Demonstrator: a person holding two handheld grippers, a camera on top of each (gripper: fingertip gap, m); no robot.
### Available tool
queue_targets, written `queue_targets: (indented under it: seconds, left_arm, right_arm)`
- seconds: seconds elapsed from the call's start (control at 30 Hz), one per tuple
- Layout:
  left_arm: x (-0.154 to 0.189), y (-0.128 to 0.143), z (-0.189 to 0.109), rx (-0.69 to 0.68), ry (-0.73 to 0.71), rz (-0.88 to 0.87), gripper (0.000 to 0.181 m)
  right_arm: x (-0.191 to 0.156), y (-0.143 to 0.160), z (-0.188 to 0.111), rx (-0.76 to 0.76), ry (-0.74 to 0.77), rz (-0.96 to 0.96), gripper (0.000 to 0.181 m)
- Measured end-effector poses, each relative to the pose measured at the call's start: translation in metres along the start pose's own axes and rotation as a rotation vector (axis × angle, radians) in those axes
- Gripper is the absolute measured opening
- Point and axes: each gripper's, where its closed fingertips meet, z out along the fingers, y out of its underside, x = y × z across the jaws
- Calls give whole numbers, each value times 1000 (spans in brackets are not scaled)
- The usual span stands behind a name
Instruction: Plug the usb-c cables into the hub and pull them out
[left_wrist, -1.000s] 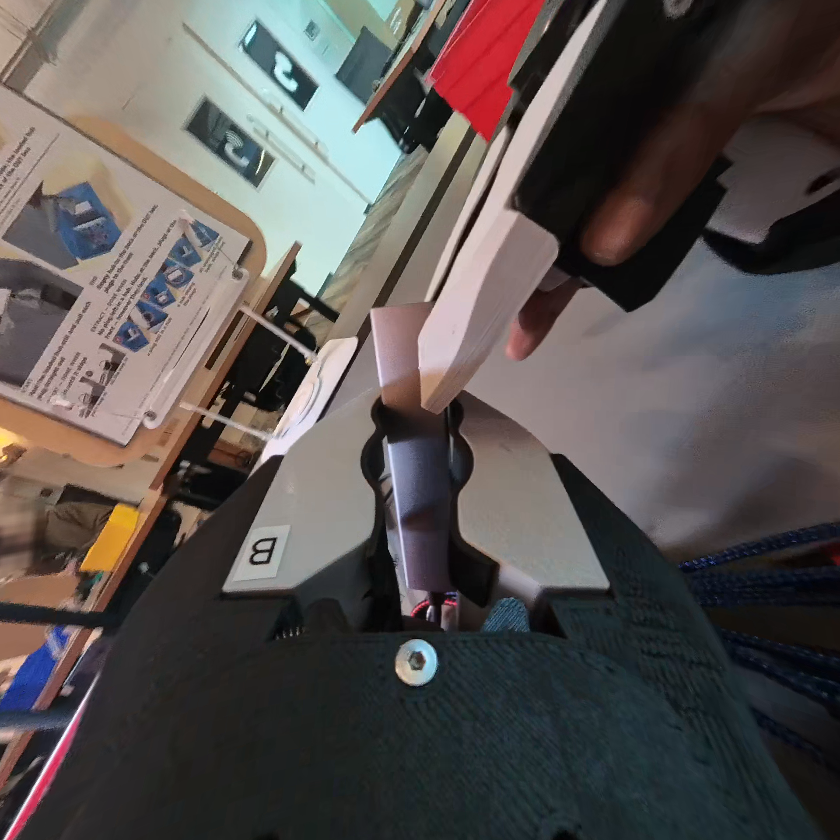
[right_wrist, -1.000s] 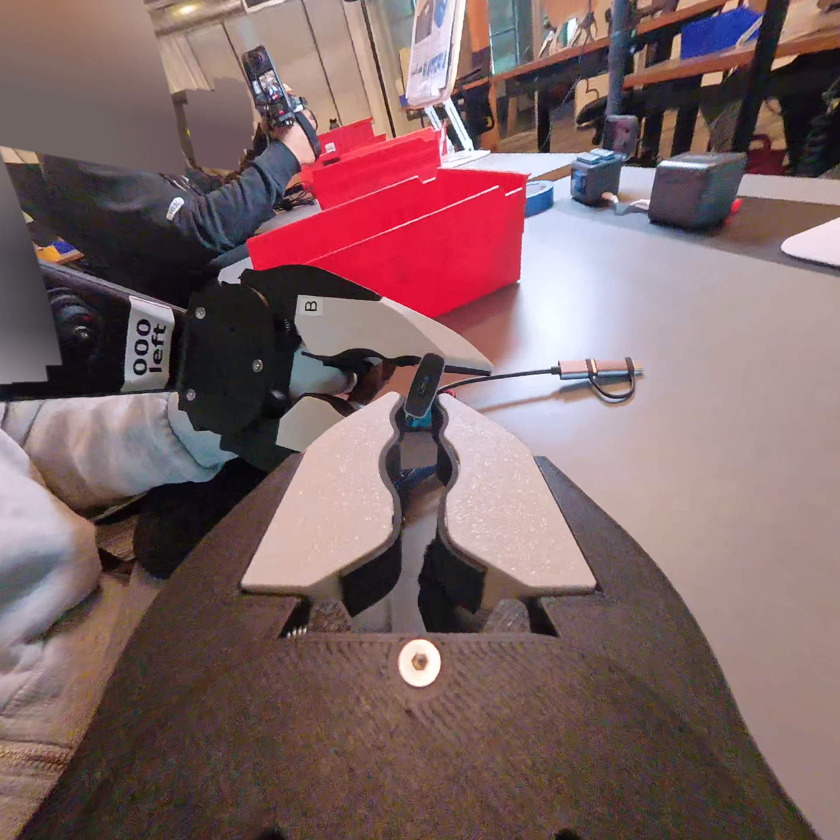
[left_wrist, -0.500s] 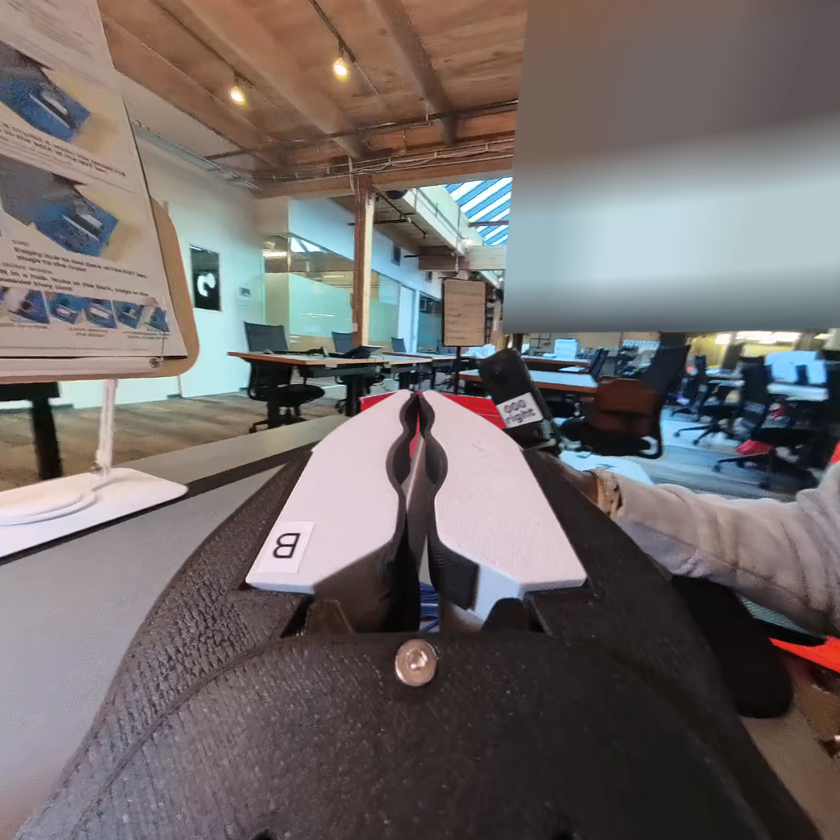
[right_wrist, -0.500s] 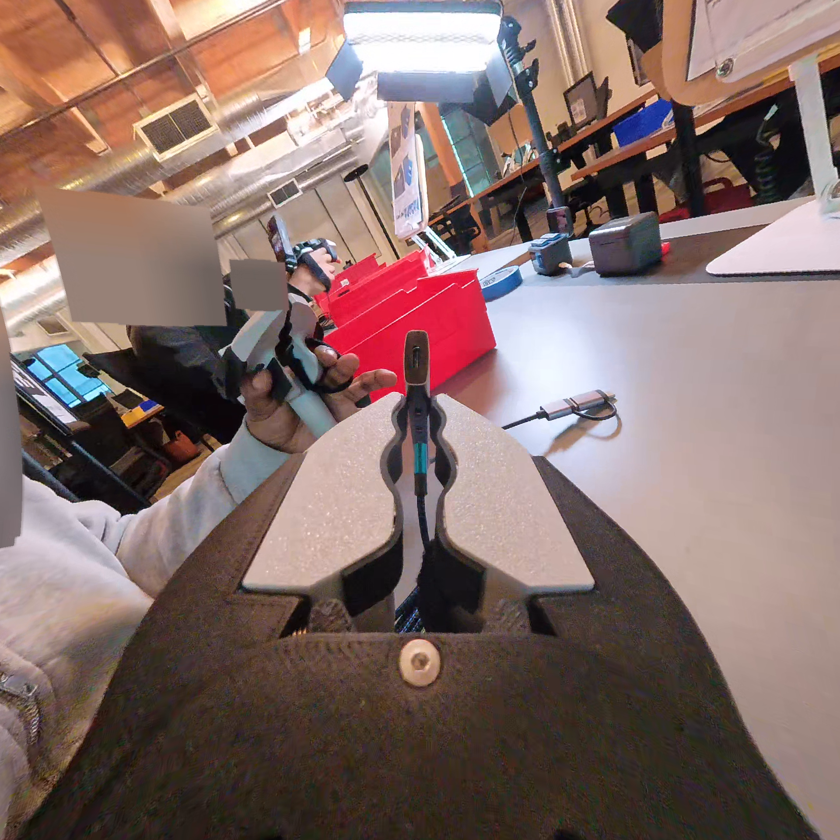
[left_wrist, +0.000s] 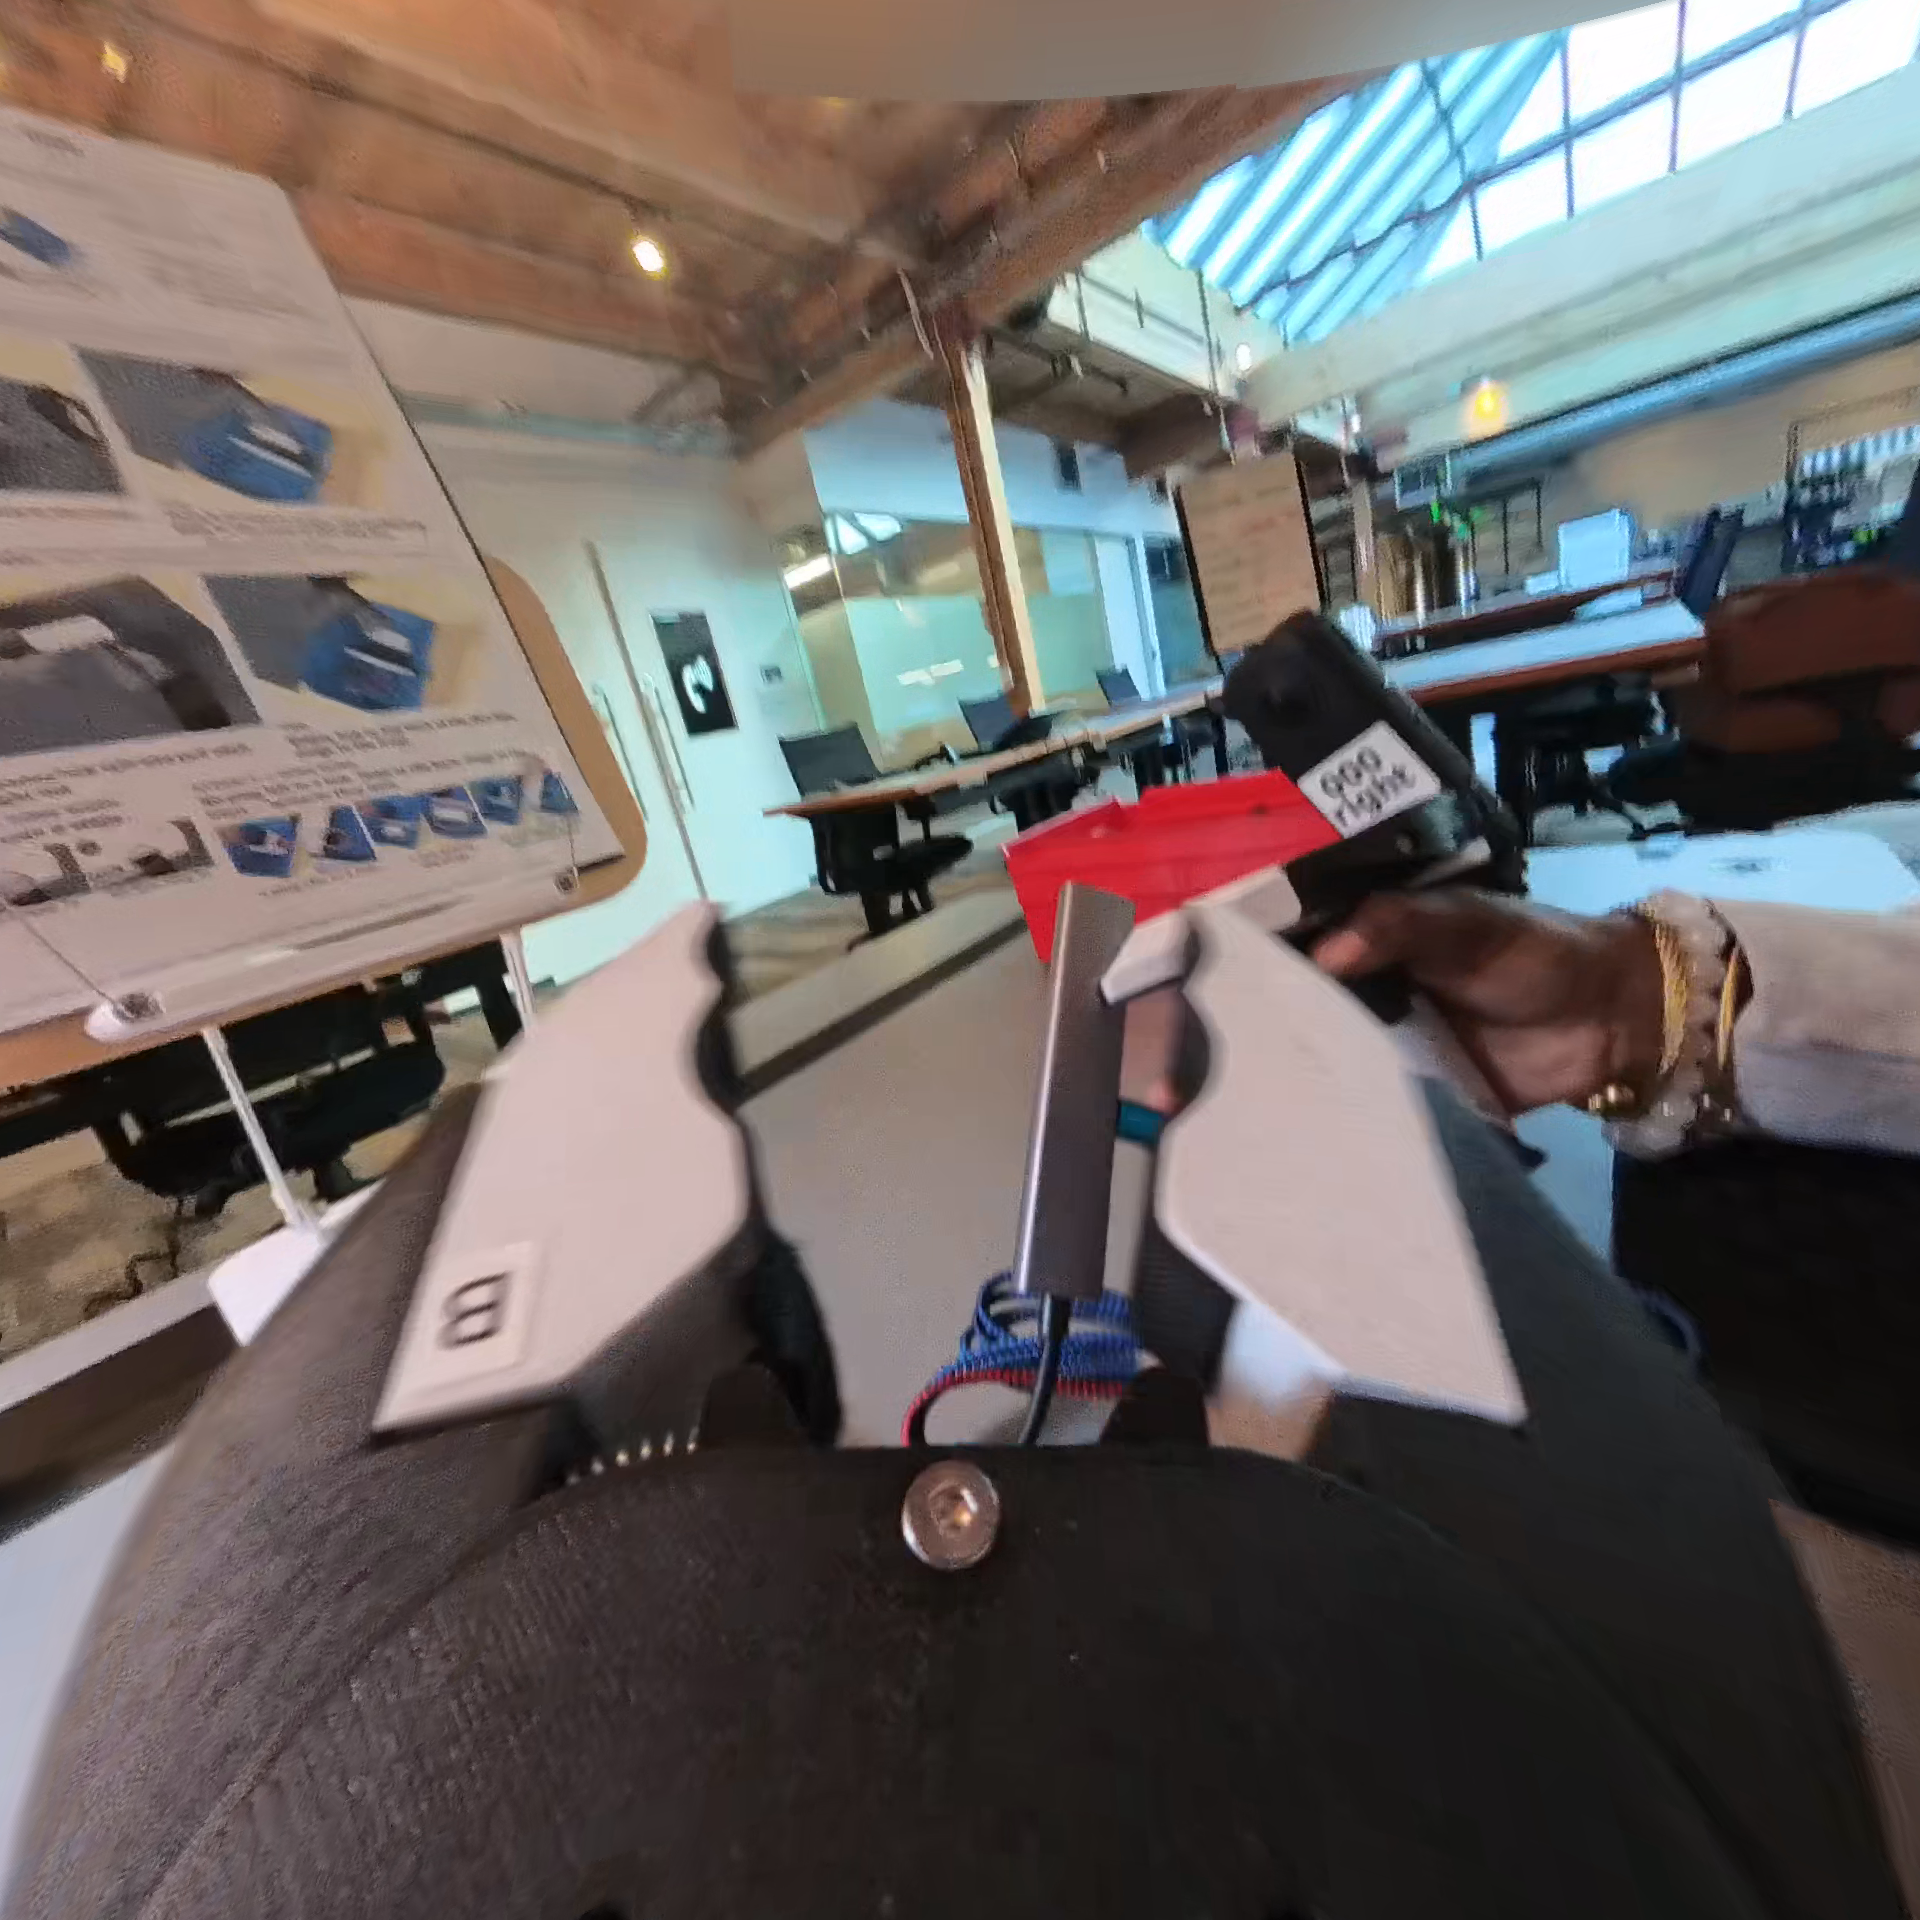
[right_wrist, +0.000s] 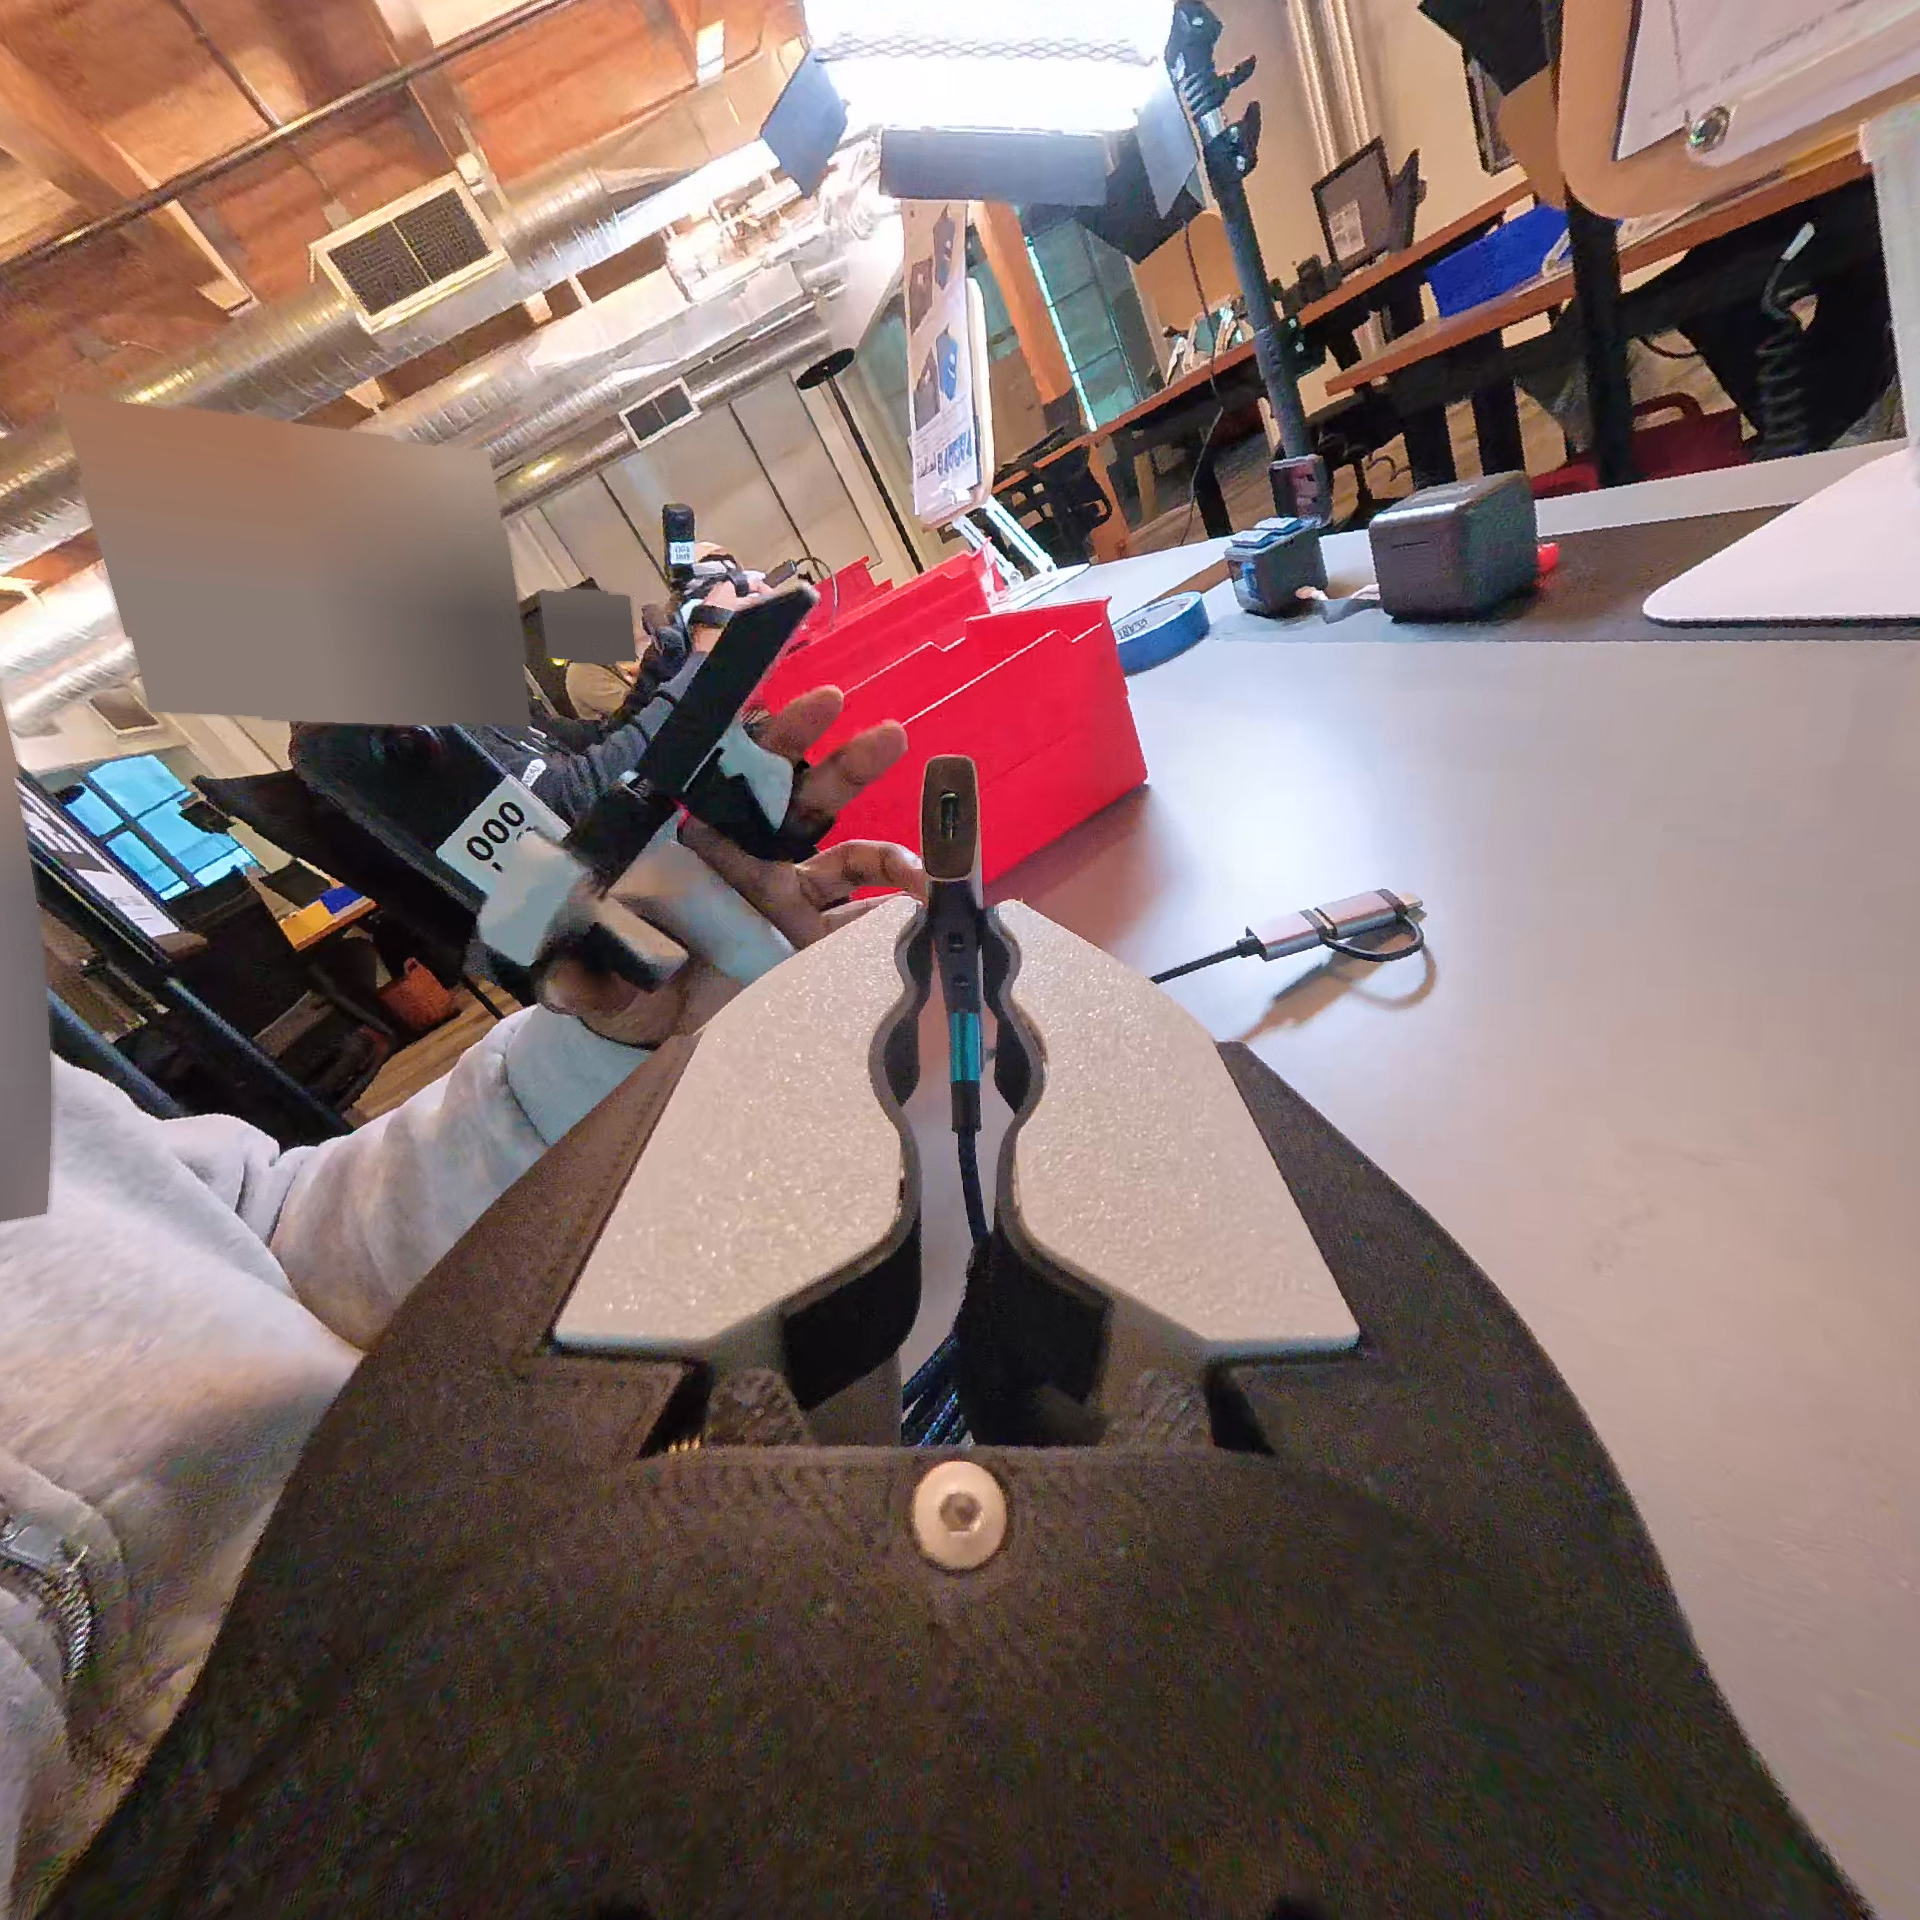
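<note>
**Hub hangs free between spread jaws**

Left gripper (left_wrist: 956, 925) has its jaws wide apart, and the grey hub (left_wrist: 1070, 1091) stands upright in the gap, nearer the right-hand finger and apparently touching neither. Right gripper (right_wrist: 954, 920) is the one doing the holding: jaws clamped tight on the plug (right_wrist: 961, 997), just above its teal ring, so the cable can be steered end-on. Plug lies close along the hub, but whether it is seated I cannot tell. Everything is held up off the tabletop (right_wrist: 1558, 831), likely to give both tools room. Another connector (right_wrist: 1340, 925) waits flat beside the red bin (right_wrist: 1039, 707).
</note>
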Motion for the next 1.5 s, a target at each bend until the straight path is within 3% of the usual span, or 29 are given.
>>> queue_targets:
  seconds: [0.03,0.07,0.17,0.27,0.43,0.47,0.53,0.57,0.6,0.63,0.67,0.7,0.73,0.77,0.83,0.93,0.97,1.0,1.03,1.1,1.13,1.17,1.23,1.33,1.5]
  left_arm:
    - [0,-7,0,36,-7,-8,108]
    - [-1,-15,0,70,-16,-1,122]
    - [4,-33,-4,164,-23,72,136]
    - [7,-33,-4,164,8,56,139]
    - [-6,-49,-22,269,-94,76,30]
    - [-8,-48,-21,262,-93,66,46]
    - [-7,-42,-13,225,-55,26,111]
    - [-8,-37,-8,192,-53,-7,129]
    - [-7,-33,-6,166,-49,-14,133]
    - [-6,-30,-6,147,-42,5,126]
    - [-6,-26,-8,123,-50,51,78]
    - [-7,-24,-10,107,-70,93,14]
    - [-10,-24,-11,115,-102,96,5]
    - [-9,-20,-9,94,-94,82,14]
    - [-12,-10,-2,47,-91,15,76]
    - [-10,-2,-1,-1,-70,-1,61]
    - [-6,-4,-4,16,-50,57,29]
    - [-9,-2,-4,9,-78,71,23]
    - [-10,5,-1,-36,-88,70,34]
    - [-6,31,5,-170,-51,38,81]
    - [-3,41,7,-226,-33,25,97]
    - [-1,46,9,-256,-32,35,100]
    - [4,52,10,-283,-23,100,100]
    - [13,77,8,-431,30,241,96]
    - [12,102,9,-566,-20,561,73]
  right_arm:
    - [0,0,0,-1,-1,-2,9]
    - [0,0,0,-2,-3,-3,9]
    - [-1,0,0,-1,-10,0,9]
    - [0,1,0,-3,-8,-3,9]
    - [1,1,1,-4,-5,-10,9]
    - [1,2,1,-3,-6,-8,9]
    - [1,1,1,-2,-8,-6,9]
    - [1,1,1,-3,-8,-5,9]
    - [1,1,0,-3,-9,-4,9]
    - [1,1,0,-3,-9,-5,9]
    - [1,1,0,-3,-8,-5,9]
    - [1,2,0,-4,-8,-3,9]
    - [1,2,1,-5,-9,-2,9]
    - [1,2,1,-5,-9,-3,9]
    - [2,2,1,-5,-10,-2,9]
    - [1,2,0,-6,-12,-2,9]
    - [1,3,0,-6,-11,-3,9]
    - [1,3,1,-6,-12,-4,9]
    - [1,3,1,-6,-13,-5,9]
    - [1,2,0,-4,-14,-3,9]
    - [1,2,0,-3,-16,0,9]
    - [0,2,-1,-4,-19,3,9]
    - [-1,2,-1,-3,-22,3,9]
    - [-1,2,-1,-4,-23,9,9]
    - [-2,3,1,-1,-32,25,10]
